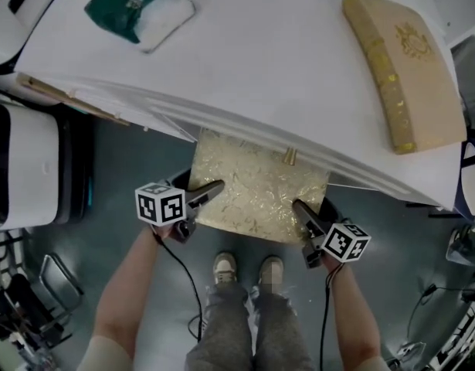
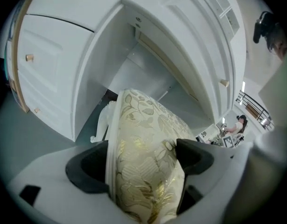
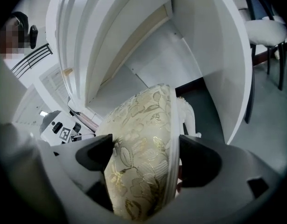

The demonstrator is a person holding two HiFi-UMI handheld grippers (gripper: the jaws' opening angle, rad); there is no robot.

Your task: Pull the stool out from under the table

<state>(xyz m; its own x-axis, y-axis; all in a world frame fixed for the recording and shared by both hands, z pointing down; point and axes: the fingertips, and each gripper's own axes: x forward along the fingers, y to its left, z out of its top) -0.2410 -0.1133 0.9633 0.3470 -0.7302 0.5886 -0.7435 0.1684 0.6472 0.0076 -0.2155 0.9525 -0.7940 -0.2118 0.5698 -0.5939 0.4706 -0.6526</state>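
The gold-patterned stool (image 1: pixel 256 195) lies half under the white counter's (image 1: pixel 245 68) near edge, long axis left to right, with the left gripper (image 1: pixel 212 192) and right gripper (image 1: pixel 303 212) jaws clamped on its near corners, equally close, so the pull runs straight toward the person.

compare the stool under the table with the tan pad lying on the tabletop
The stool has a shiny cream-and-gold floral seat; the tan pad is plain with a gold emblem. The stool sits partly under the table, clamped by the left gripper and right gripper; the tan pad lies on top, untouched. Both carry gold decoration.
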